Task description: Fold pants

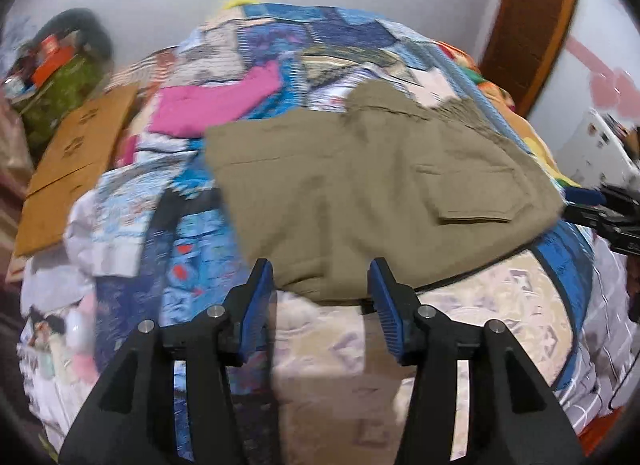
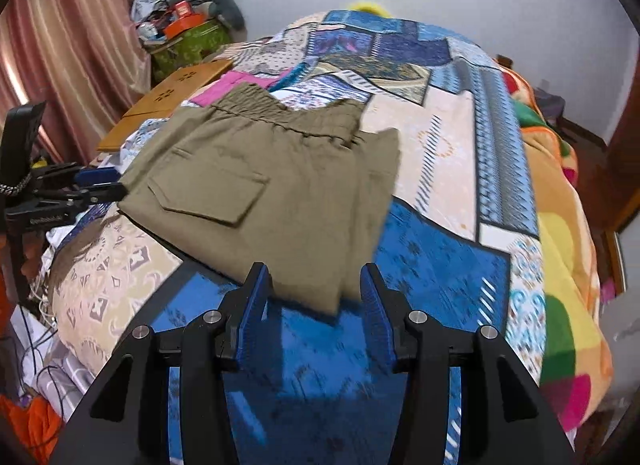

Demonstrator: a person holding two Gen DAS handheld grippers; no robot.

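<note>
Olive-green pants (image 1: 360, 185) lie folded flat on a patchwork bedspread (image 1: 192, 249), pocket flap up and elastic waistband at the far end. My left gripper (image 1: 320, 277) is open, and its blue pads stand either side of the pants' near edge without pressing it. In the right wrist view the pants (image 2: 280, 185) point a folded corner at my right gripper (image 2: 314, 281), which is open too, with that corner lying between its jaws. Each gripper also shows in the other's view: the right gripper (image 1: 576, 205) at the pants' right side, the left gripper (image 2: 108, 189) at their left side.
A pink garment (image 1: 216, 105) lies beyond the pants. Flat cardboard (image 1: 76, 157) and a green box of clutter (image 1: 60, 89) sit at the bed's left, by a pink curtain (image 2: 60, 45). A bright multicoloured blanket (image 2: 560, 225) covers the right edge. White cloth (image 1: 100, 233) is bunched at the left.
</note>
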